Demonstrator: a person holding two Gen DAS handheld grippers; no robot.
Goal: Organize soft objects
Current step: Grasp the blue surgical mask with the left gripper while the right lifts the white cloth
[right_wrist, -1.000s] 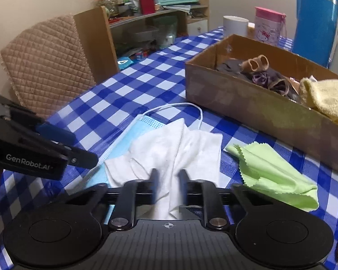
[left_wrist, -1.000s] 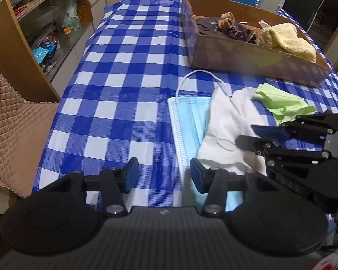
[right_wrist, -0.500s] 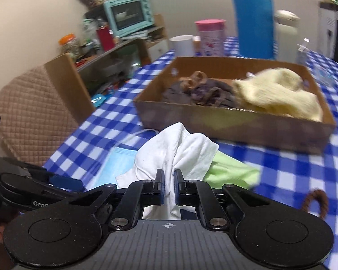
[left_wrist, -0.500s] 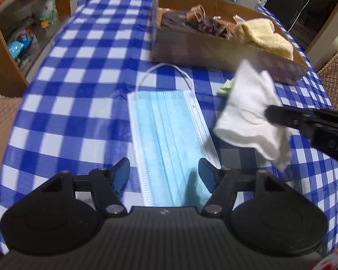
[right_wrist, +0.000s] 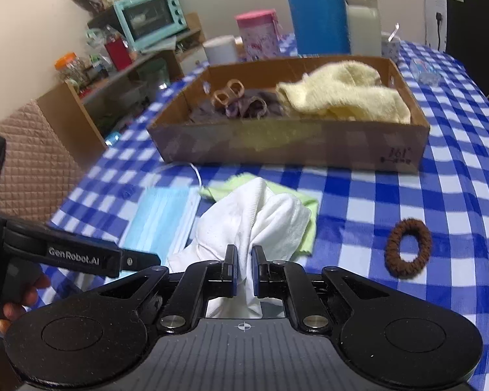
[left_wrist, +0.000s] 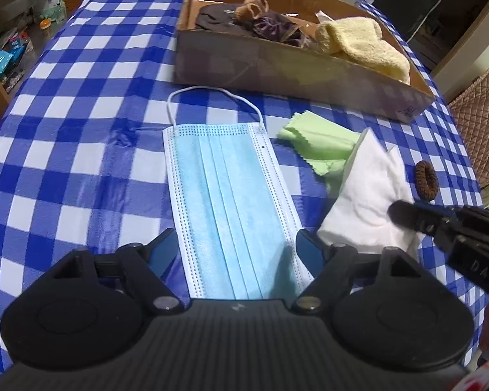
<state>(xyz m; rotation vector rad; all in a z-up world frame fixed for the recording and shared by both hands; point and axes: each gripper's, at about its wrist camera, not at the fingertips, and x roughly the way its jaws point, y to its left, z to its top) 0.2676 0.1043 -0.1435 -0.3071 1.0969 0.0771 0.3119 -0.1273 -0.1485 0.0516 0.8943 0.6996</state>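
My right gripper [right_wrist: 243,262] is shut on a white cloth [right_wrist: 257,215] and holds it lifted above the checked table; the cloth also shows in the left wrist view [left_wrist: 371,195]. My left gripper [left_wrist: 236,247] is open, its fingers either side of the near end of a blue face mask [left_wrist: 231,195] lying flat on the table. A green cloth [left_wrist: 319,140] lies beyond the white cloth. A cardboard box [left_wrist: 277,65] at the back holds a yellow towel [left_wrist: 362,42] and dark soft items [left_wrist: 264,22].
A brown hair tie [right_wrist: 407,247] lies on the table to the right. Behind the box stand a blue jug [right_wrist: 316,9], a pink tin [right_wrist: 257,32] and a white cup [right_wrist: 220,50]. A quilted chair [right_wrist: 32,163] and shelves are at the left.
My right gripper closed on the white cloth and lifted it off the mask, carrying it right. The mask is now uncovered and my left gripper has moved over its near end.
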